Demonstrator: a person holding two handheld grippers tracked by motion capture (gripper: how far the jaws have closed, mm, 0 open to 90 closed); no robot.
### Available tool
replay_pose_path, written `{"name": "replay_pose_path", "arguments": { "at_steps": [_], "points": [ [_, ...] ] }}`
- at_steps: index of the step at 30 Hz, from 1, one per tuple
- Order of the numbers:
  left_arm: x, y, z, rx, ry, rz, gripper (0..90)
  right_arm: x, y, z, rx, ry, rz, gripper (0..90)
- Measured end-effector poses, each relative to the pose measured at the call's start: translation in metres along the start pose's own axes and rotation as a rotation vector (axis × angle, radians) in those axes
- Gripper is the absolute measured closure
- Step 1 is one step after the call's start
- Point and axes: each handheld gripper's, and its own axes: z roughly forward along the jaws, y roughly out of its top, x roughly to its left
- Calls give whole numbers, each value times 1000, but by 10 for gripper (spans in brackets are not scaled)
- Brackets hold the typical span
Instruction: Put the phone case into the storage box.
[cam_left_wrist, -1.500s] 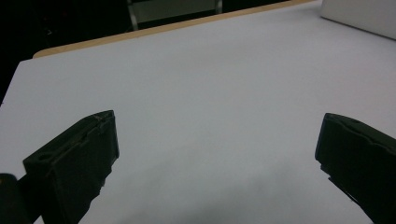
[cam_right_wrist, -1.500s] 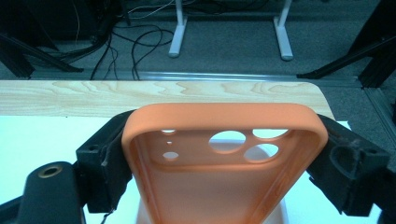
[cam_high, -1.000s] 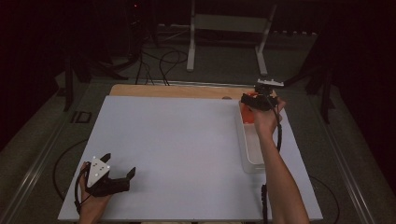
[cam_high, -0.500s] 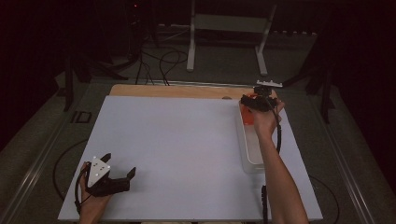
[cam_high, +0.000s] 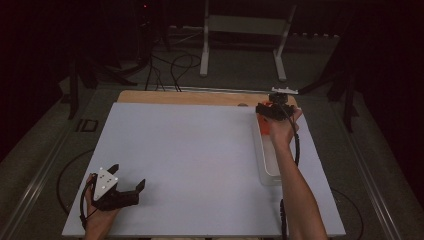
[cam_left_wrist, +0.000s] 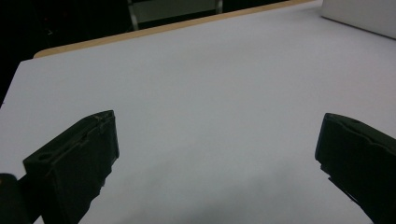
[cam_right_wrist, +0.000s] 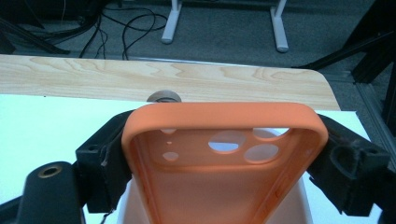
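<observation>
Overall, the bench (cam_high: 200, 165) is covered by a smooth, matte white sheet, with a strip of pale wood grain (cam_right_wrist: 140, 77) bare along its far edge. Around it the room is dark: grey floor, loose black cables (cam_high: 175, 67) and the white legs of a metal stand (cam_high: 245, 40) beyond the far edge.

At the near left corner of the bench, the left gripper (cam_high: 125, 187) rests on the sheet in the person's left hand (cam_high: 100, 217), a grey three-cornered plate on top. Its two blocky black jaws stand wide apart with nothing between them; the left gripper view has bare white sheet in the gap.

Toward the right edge lies a long, shallow white tray (cam_high: 267, 160), rectangular with rounded corners, running from near to far. Over its far end the right gripper (cam_high: 268, 111) is held up in the person's right hand (cam_high: 281, 131), forearm stretched along the tray. Its jaws are closed on an orange phone case (cam_right_wrist: 224, 154), pressing its two long sides. The case is soft-looking and matte, with rounded corners, a raised rim and round camera cut-outs near its far end. A small round knob (cam_right_wrist: 163, 96) sits on the bench just beyond the case.
</observation>
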Motion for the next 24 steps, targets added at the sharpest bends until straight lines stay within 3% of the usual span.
{"name": "replay_pose_path", "arguments": {
  "at_steps": [24],
  "points": [
    [0,0,0,0,-1,-2,4,2,3,10,-13,-19,10,158]
  ]
}}
